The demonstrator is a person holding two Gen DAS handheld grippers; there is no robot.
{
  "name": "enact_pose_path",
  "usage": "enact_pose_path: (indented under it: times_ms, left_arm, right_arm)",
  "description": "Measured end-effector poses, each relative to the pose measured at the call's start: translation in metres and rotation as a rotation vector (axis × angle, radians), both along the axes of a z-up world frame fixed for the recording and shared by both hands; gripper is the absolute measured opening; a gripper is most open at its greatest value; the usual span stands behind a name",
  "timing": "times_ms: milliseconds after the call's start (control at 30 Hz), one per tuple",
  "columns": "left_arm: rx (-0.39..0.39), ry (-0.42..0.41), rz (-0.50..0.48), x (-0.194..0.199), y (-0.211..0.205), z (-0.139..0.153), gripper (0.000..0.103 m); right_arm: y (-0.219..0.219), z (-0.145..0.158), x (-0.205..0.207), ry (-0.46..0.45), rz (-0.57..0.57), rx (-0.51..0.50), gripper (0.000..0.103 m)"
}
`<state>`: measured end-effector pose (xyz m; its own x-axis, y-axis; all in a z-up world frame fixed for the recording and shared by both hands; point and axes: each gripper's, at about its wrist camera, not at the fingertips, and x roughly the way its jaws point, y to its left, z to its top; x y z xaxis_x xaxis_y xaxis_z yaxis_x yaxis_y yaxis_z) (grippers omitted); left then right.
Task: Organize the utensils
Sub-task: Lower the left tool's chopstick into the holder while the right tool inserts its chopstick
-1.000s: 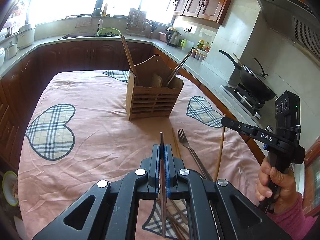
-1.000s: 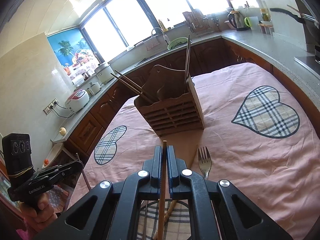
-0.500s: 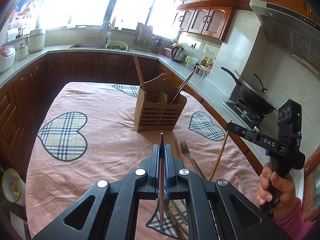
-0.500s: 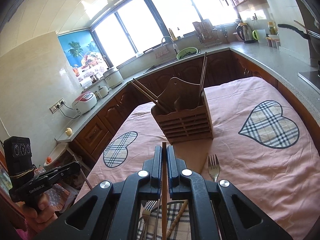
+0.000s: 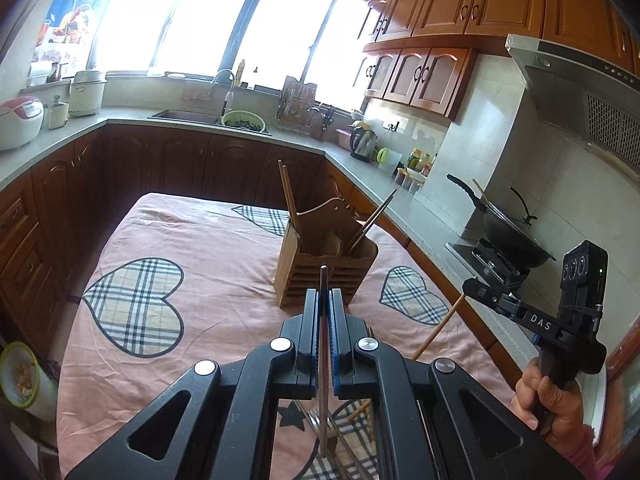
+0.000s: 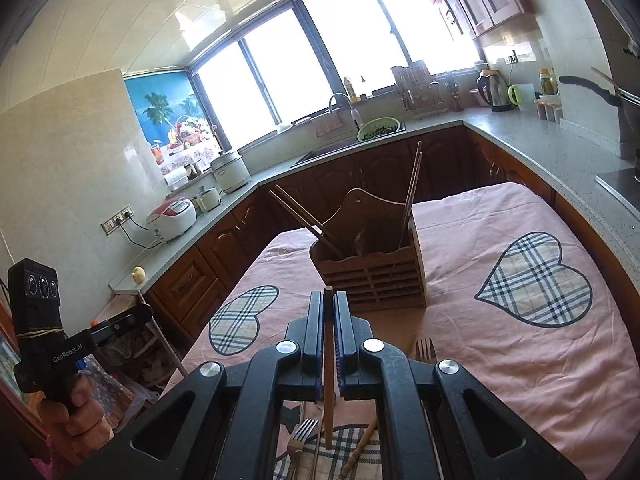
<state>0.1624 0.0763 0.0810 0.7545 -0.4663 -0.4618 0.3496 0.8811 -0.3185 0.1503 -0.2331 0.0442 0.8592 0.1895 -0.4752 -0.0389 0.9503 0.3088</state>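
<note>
Chopsticks pinched in both tools, lifted clear of the pink worktop.

Nearest me, my left tool (image 5: 325, 312) clamps a dark chopstick (image 5: 323, 360) upright between its pads, tip poking out past them; my right tool (image 6: 328, 312) grips a pale wooden chopstick (image 6: 329, 368) the same way, likely so each can drop end-first into a slot. Below lie forks (image 6: 425, 350) and more sticks on the cloth (image 6: 560, 380). Farther ahead, well apart from both tools, stands the wooden holder (image 6: 376, 280), already bearing chopsticks.
</note>
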Motion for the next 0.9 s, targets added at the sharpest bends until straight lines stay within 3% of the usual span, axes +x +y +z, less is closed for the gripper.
enact_pose_path:
  times_ms: [500,900]
  left_arm:
    - [-0.069,-0.093,0.059,0.038,0.001,0.015,0.002]
    - [-0.084,-0.162,0.079,0.099,-0.024,0.022,0.002]
  right_arm:
    - [-0.022,0.030,0.019,-0.097,-0.049,-0.002,0.005]
    - [-0.059,0.066,0.052,-0.206,-0.113,0.061,0.005]
